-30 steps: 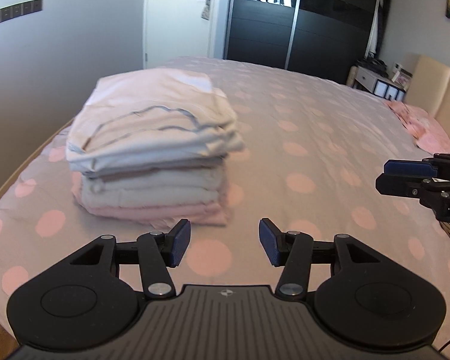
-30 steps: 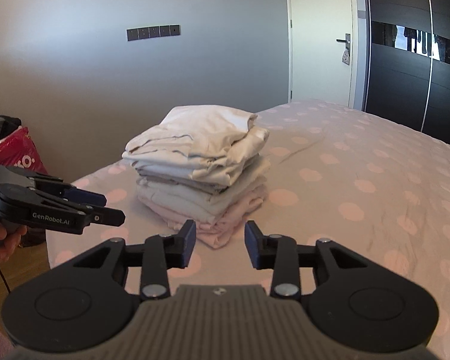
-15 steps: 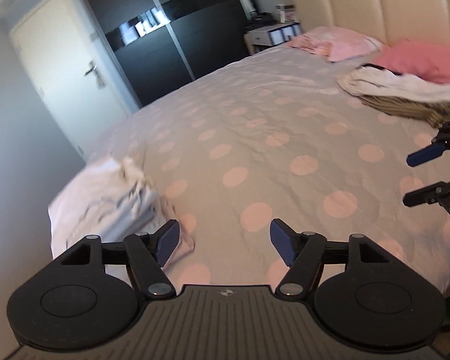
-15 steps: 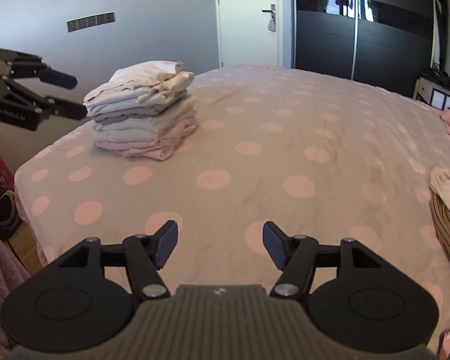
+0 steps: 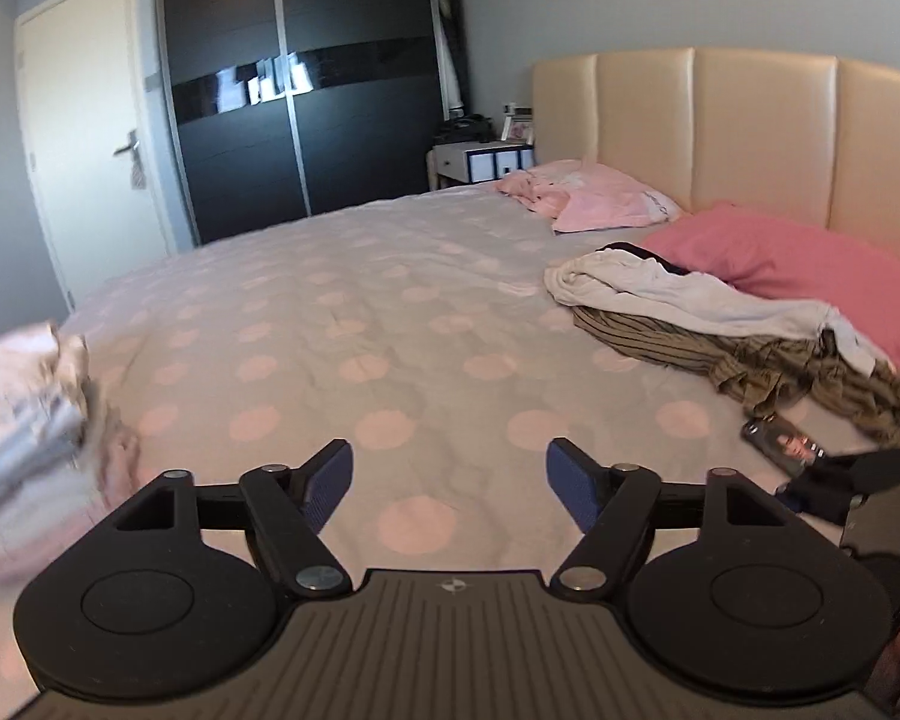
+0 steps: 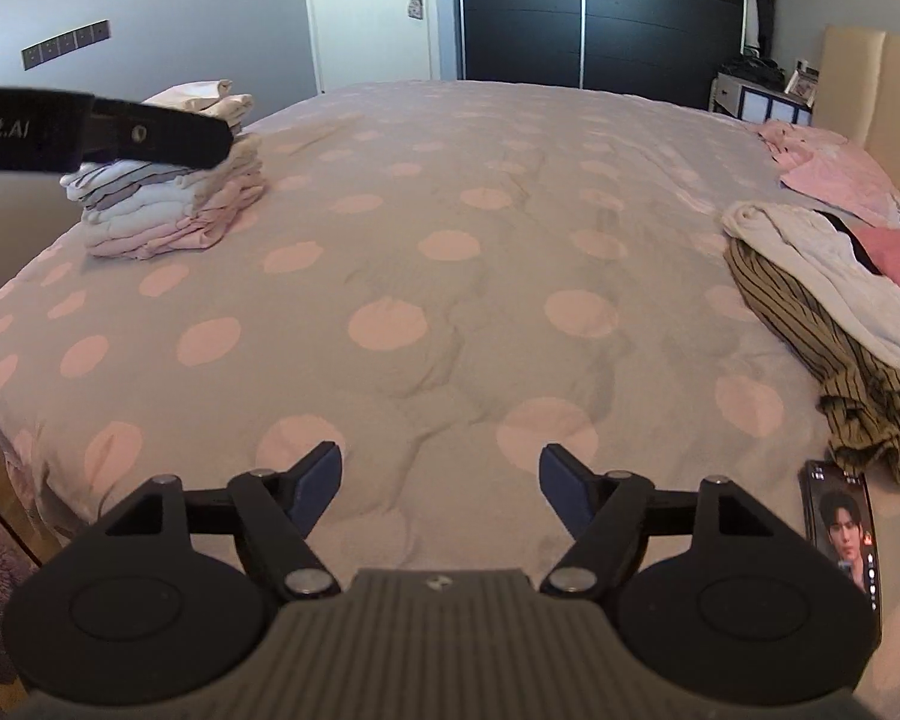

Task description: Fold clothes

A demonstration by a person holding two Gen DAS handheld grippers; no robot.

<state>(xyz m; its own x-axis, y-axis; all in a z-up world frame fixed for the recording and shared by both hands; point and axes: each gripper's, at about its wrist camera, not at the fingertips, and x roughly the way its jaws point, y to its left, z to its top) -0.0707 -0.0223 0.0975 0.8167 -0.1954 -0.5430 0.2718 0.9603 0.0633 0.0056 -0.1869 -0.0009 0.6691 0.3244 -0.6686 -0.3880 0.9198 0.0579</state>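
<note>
Left gripper jaws opening, spread wide, nothing between them, only polka-dot duvet below. Right gripper jaws also opening, wide, nothing between them, over bare duvet.

Right wrist view only: phone flat on the duvet at 4 o'clock, screen lit, just beside the right finger linkage; the left gripper's black body crosses at 10 o'clock in front of the folded stack. The stack shows sharp there, neat, near the bed's left corner. In the left wrist view the same stack is a blurred patch at 9 o'clock, cut by the frame edge; the right gripper's tip shows at 4 o'clock, by the phone.

Unfolded pile, white garment over striped olive one, at 2 o'clock in the left view, 3 o'clock in the right, spilling toward the near bed edge. Pink pillow touches behind it.

Wide bare duvet between stack and pile.

Left view only: full padded headboard at 1 o'clock. Wardrobe and door far back in both.
</note>
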